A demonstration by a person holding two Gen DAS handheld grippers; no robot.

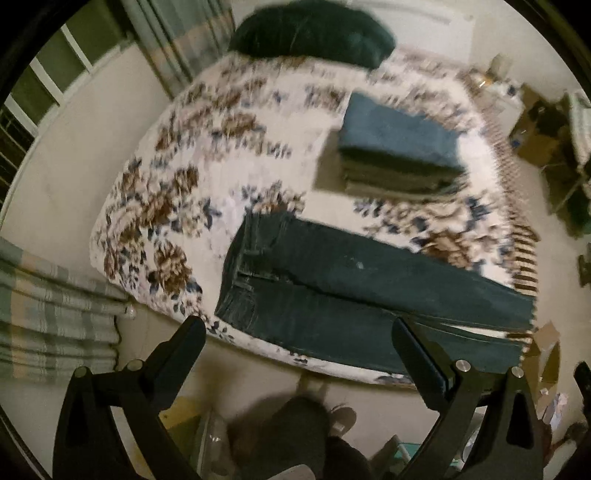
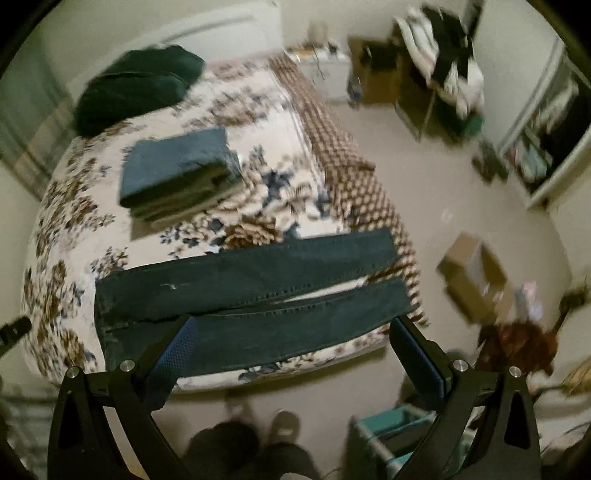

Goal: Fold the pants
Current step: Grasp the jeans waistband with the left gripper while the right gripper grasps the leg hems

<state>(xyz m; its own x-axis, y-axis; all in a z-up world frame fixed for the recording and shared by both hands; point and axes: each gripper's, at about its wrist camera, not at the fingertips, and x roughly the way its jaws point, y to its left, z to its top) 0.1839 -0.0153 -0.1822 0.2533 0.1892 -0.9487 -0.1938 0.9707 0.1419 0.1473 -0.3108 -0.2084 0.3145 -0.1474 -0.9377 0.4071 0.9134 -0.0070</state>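
Dark blue jeans lie flat across the near edge of the floral bed, waistband to the left, both legs stretched right to the bed's corner. They also show in the right wrist view. My left gripper is open and empty, held high above the near edge by the waist and upper legs. My right gripper is open and empty, held high above the lower legs. Neither touches the jeans.
A stack of folded clothes with blue on top sits mid-bed, also in the right wrist view. A dark green pillow lies at the head. Cardboard boxes, a teal basket and my feet are on the floor.
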